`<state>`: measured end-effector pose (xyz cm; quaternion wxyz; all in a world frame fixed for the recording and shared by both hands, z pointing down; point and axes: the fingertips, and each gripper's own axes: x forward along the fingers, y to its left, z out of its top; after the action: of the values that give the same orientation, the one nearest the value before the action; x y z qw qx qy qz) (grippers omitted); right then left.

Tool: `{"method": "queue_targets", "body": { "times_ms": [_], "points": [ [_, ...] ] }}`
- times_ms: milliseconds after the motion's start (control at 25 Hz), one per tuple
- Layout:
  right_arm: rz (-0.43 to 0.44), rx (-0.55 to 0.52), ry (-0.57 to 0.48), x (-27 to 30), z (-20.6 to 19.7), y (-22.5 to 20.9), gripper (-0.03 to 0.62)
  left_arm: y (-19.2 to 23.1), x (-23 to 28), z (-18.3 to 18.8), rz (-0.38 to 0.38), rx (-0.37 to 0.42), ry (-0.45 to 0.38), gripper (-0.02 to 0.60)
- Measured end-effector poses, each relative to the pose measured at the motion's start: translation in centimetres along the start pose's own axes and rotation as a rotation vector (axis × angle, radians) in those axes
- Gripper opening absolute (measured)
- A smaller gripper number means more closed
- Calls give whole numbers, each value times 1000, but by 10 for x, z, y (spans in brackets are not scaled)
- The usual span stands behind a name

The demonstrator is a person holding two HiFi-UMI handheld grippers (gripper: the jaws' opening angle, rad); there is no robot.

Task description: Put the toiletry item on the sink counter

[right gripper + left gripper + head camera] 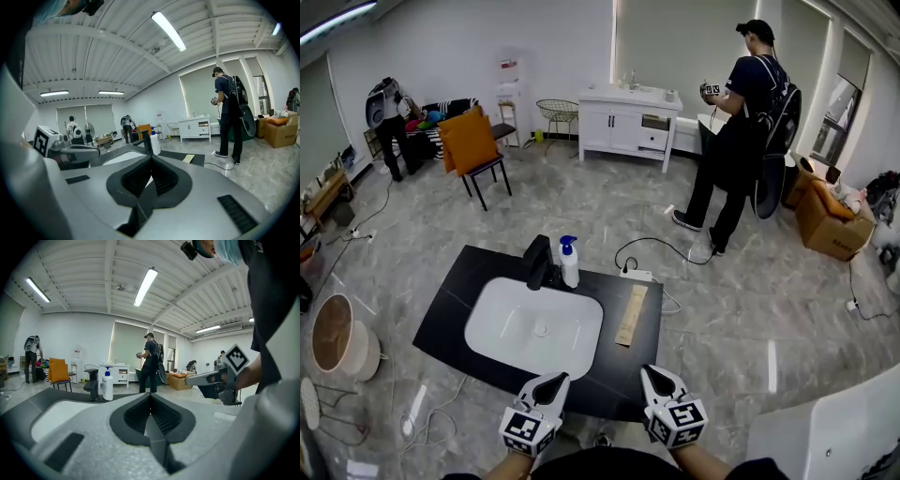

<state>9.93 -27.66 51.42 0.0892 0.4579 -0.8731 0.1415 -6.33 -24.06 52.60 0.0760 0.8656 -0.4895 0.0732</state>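
Note:
A white pump bottle with a blue top (569, 262) stands upright on the black sink counter (623, 370), beside the black faucet (538, 262) behind the white basin (534, 328). A flat wooden piece (630, 316) lies on the counter to the right of the basin. My left gripper (551, 384) and right gripper (654, 377) hover at the counter's near edge, both shut and empty. The bottle (108, 385) shows far ahead in the left gripper view, beyond my left gripper (150, 394). It (154, 142) also shows past my right gripper (151, 159).
A power strip with a black cable (636, 274) lies at the counter's far edge. A person with a backpack (741, 131) stands by a white vanity cabinet (628, 117). An orange chair (473, 141), a cardboard box (834, 220) and a round stool (337, 337) stand around.

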Motion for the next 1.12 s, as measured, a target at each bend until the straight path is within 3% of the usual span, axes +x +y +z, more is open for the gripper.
{"method": "queue_targets", "body": {
  "times_ms": [560, 1120],
  "points": [
    [29, -3, 55, -20, -27, 4, -3, -32, -8, -9, -1, -8, 12, 9],
    [44, -4, 77, -14, -37, 4, -3, -38, -8, -15, 13, -15, 20, 8]
  ]
}}
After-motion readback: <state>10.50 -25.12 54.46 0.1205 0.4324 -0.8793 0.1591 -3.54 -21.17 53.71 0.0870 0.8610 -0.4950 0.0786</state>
